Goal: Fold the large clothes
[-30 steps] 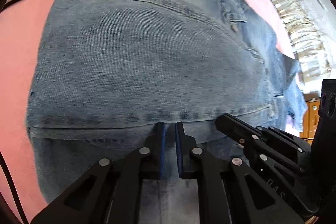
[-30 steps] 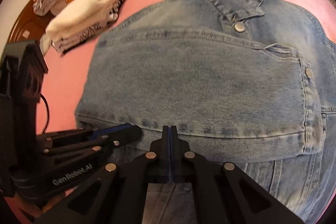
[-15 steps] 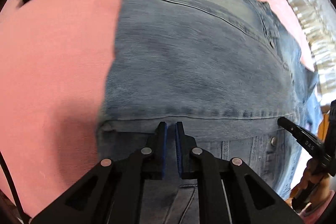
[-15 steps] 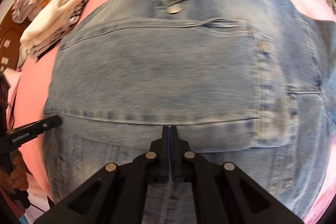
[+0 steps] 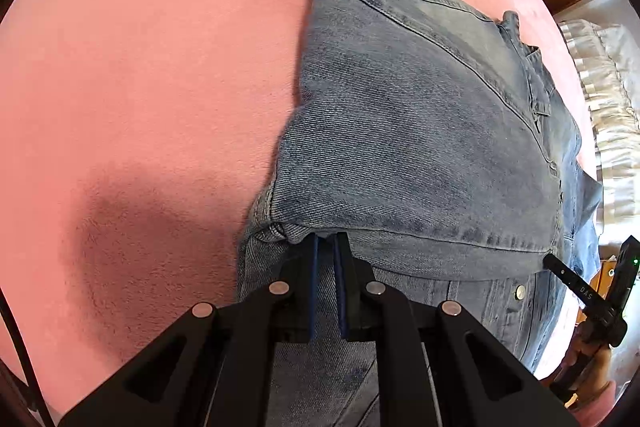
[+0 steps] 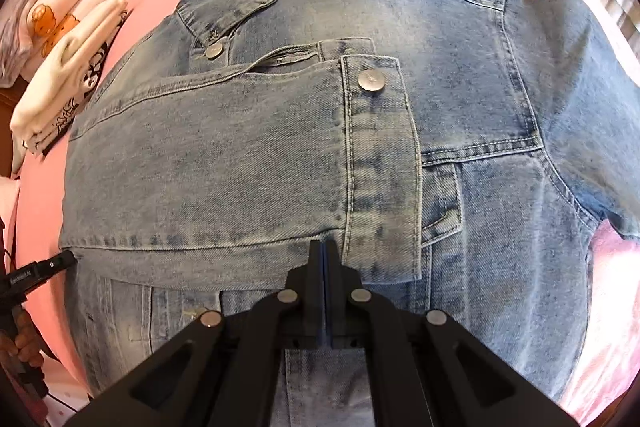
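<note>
Shifting denim jacket (image 5: 420, 131) sideways since earlier

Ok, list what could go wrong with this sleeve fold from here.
1. The left gripper pinches only the bunched sleeve edge, so it may slip out.
2. The right gripper grips beside the buttoned cuff; dragging could rumple the denim jacket beneath.

One denim jacket (image 6: 280, 147), two tongs (image 5: 325, 241) (image 6: 324, 247), one pile of folded clothes (image 6: 60, 75).
</note>
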